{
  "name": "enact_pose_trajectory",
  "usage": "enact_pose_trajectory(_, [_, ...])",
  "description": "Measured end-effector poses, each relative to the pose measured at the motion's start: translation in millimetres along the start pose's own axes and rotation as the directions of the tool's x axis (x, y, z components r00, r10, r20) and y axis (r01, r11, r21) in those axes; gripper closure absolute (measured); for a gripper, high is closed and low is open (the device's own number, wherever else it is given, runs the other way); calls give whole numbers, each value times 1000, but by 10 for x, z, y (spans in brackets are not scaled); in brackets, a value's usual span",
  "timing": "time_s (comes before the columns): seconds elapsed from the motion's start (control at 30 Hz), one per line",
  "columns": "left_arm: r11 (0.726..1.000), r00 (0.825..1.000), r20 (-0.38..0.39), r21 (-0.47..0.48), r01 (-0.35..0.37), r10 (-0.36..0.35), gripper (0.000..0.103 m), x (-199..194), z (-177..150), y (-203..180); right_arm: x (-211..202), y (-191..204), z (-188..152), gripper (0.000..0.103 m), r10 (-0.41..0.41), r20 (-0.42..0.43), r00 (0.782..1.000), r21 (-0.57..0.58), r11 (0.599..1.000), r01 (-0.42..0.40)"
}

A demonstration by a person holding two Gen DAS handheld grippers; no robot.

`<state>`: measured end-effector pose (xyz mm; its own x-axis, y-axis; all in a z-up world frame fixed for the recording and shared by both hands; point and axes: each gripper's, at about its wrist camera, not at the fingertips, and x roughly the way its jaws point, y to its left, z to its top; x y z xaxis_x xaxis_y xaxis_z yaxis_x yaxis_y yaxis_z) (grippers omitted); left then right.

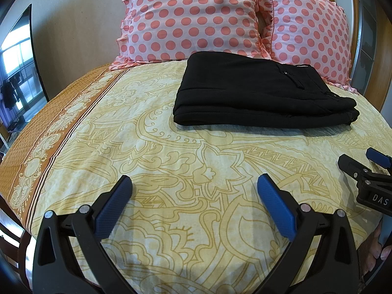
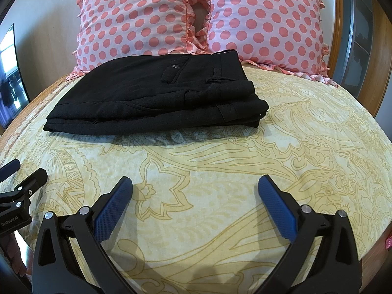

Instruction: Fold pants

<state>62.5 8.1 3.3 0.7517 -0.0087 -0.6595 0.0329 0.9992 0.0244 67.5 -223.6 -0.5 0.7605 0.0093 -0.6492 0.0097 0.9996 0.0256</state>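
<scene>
Folded pants [image 2: 156, 93] on yellow bedsheet [image 2: 220, 166] before dotted pillows [image 2: 137, 17]; both grippers [image 1: 194, 183] [image 2: 195, 183] spread, empty.

The folded pants [image 1: 259, 90] [image 2: 156, 95] lie on the bed [image 1: 171, 161] [image 2: 294, 147], toward its head, just before two pillows [image 1: 191, 17] [image 2: 137, 22] that stand side by side against the wall. The left tongs [image 1: 194, 182] and right tongs [image 2: 196, 182] hang over the near part of the bed, well apart from the pants, left beside right. A screen [image 1: 17, 73] stands off the bed's left side.
</scene>
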Motion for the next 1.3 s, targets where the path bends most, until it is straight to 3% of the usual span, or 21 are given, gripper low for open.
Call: enact_pose_trajectory(1.3, [1000, 1000, -21, -6, 0, 0, 2, 25, 32, 16, -1, 2, -2, 1, -1, 2, 1000, 0, 1000, 1])
